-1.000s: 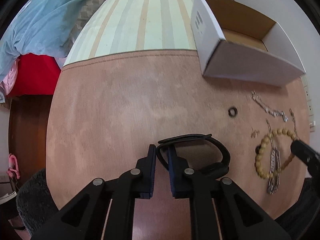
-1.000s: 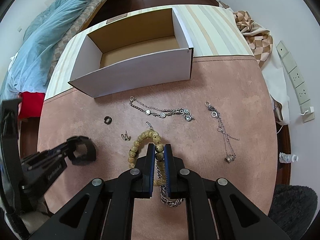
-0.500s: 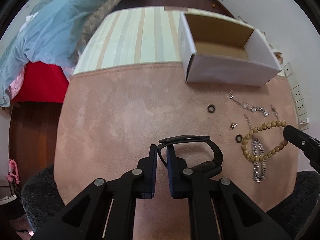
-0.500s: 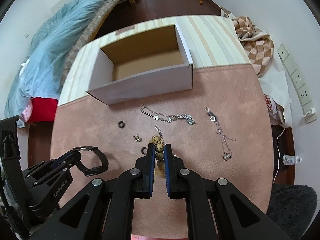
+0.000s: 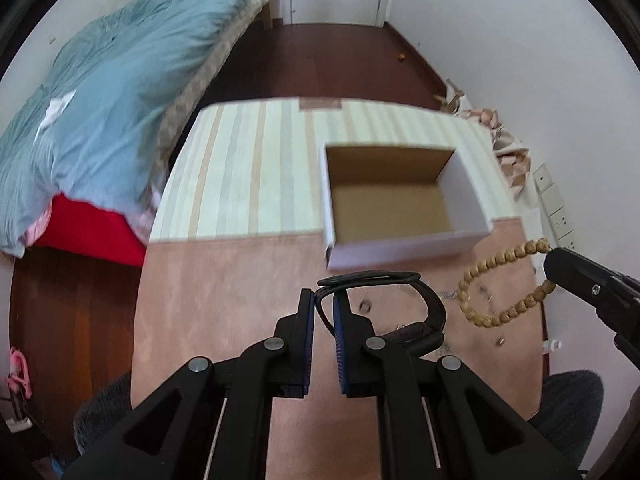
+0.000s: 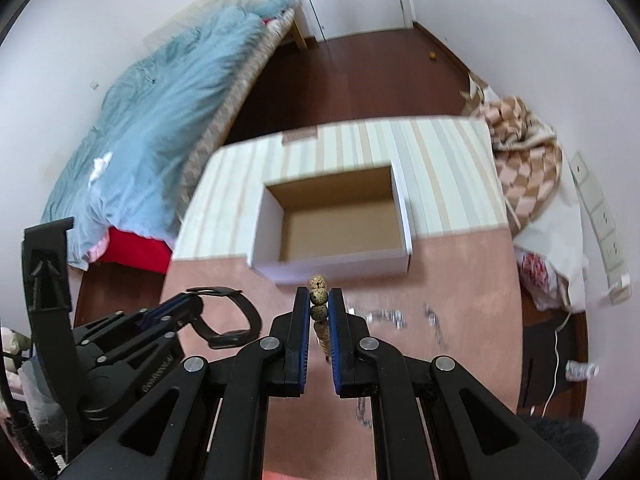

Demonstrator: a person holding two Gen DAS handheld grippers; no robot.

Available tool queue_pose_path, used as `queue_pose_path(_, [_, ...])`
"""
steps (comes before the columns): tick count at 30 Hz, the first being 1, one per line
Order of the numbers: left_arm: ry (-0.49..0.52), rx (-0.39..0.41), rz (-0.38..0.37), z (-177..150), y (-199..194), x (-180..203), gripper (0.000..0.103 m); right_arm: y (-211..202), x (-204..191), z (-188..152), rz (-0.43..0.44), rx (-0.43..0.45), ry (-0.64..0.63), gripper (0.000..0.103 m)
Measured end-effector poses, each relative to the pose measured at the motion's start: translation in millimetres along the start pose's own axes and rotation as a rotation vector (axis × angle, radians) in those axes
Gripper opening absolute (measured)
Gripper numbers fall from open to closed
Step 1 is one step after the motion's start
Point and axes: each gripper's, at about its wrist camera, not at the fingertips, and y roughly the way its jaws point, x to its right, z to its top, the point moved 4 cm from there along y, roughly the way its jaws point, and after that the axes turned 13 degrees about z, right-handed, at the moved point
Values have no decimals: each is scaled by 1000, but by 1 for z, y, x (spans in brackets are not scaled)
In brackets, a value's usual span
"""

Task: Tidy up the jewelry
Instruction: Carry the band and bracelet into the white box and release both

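The room was a bedroom with dark wooden flooring, a bed under a blue duvet point(image 5: 108, 120) and white walls. In front of me lay a table with a pink suede-like cover point(image 5: 224, 288) nearest me and a pale striped cloth point(image 5: 256, 172) beyond it. The open white cardboard box point(image 5: 400, 236) sat where the two cloths met, its brown inside bare, and everything else I place against that box.

My left gripper point(image 5: 324, 308) was on the near side of the box, above the pink cover. Its jaws were pinched together on the thin strap of a black wristband point(image 5: 432, 308), whose loop curled off to the right of the fingers.

My right gripper point(image 6: 319, 304) was also on the near side of the box, roughly in line with its front wall. Its jaws were clamped on the beaded bracelet point(image 5: 492, 288), a ring of tan wooden beads; in the left wrist view the ring hung free from the fingertips, just to the right of the box's near corner.

Below and nearer to me than the box, small silver chains point(image 6: 384, 316) lay on the pink cover, too blurred for me to make out. A checked blanket point(image 6: 528, 168) was heaped to the right of the box, off the table's edge.
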Motion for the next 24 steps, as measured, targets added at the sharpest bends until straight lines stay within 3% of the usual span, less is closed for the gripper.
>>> queue_pose_path(5, [16, 14, -36, 40, 3, 4, 7, 4, -3, 41, -13, 20, -43, 9])
queue_pose_path(11, [60, -50, -56, 75, 44, 15, 7, 41, 13, 80, -26, -30, -34, 9])
queue_pose_path(19, [64, -156, -95, 101, 97, 27, 9, 99, 36, 102, -13, -137, 19, 9])
queue_pose_path(24, [45, -189, -91, 116, 103, 26, 12, 113, 40, 113, 13, -177, 46, 10])
